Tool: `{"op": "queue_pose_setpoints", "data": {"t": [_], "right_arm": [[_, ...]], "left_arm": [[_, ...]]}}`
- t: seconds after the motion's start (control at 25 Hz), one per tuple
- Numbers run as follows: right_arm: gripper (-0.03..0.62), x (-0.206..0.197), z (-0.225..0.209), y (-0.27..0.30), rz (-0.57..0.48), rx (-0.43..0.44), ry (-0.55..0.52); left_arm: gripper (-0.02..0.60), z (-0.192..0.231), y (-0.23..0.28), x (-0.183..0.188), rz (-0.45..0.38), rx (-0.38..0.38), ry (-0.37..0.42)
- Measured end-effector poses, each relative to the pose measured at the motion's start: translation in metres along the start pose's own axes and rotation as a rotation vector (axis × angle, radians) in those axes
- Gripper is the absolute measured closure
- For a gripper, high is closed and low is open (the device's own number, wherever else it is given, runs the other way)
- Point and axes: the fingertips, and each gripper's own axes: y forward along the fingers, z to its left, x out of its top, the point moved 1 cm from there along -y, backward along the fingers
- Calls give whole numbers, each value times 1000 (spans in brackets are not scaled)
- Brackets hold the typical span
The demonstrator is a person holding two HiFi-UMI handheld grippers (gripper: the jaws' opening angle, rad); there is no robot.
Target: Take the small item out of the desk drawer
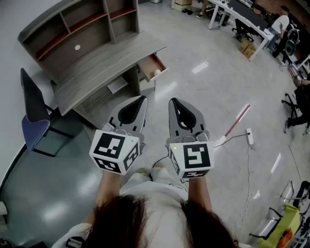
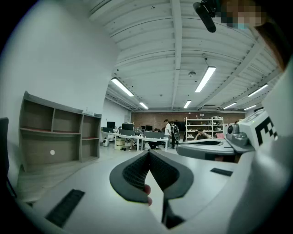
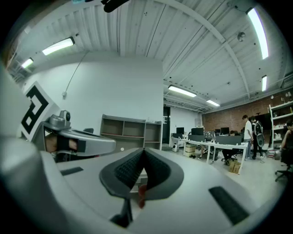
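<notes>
The left tongs (image 2: pixel 149 152) are closed, their ribbed dark pads meeting at the tips with nothing between them, and the right tongs (image 3: pixel 143 150) are closed and empty in the same way. The person holds the pair side by side and about level over the floor (image 1: pixel 203 87), well short of the desk (image 1: pixel 104 63) and pointing toward its near right end. The desk has a pale wood-grain top that lies bare, and a shelf unit (image 1: pixel 82 29) of open compartments stands along its far edge. At the desk's right end the drawer (image 1: pixel 151 64) stands pulled out, and the small item (image 1: pixel 157 72), a white roundish thing, lies inside it near the front corner. A dark chair (image 1: pixel 30 111) stands at the desk's left end. The floor is smooth, glossy grey and mirrors the ceiling lamps in bright streaks. To the right of the desk, well apart from it, a red and white rod (image 1: pixel 237 121) lies on the floor beside a white power strip (image 1: pixel 249 136) with a trailing cable. Farther off to the desk's right, long white work tables (image 1: pixel 242 14) stand in a row with people seated at them. Overhead, a white ribbed ceiling carries strip lights (image 2: pixel 208 77), and the far wall is brown brick (image 2: pixel 155 117).
</notes>
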Motion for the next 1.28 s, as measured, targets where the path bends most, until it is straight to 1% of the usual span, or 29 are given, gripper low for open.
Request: {"op": "queue_pose_setpoints", "data": {"t": [0.2, 0.36, 0.64, 0.92, 1.04, 1.28], "right_arm": [[566, -1, -19, 2, -10, -2, -21], [566, -8, -34, 9, -3, 1, -12], [566, -21, -49, 32, -10, 33, 41], [568, -28, -63, 75, -18, 30, 42], [566, -28, -68, 101, -27, 27, 21], [567, -32, -82, 158, -13, 6, 34]], "left_arm": [[569, -8, 18, 3, -8, 10, 4], [569, -10, 32, 1, -7, 26, 8], [569, -3, 56, -9, 24, 41, 10], [569, 34, 94, -11, 29, 53, -4], [569, 56, 116, -11, 33, 45, -5], [569, 99, 163, -9, 32, 19, -24]]}}
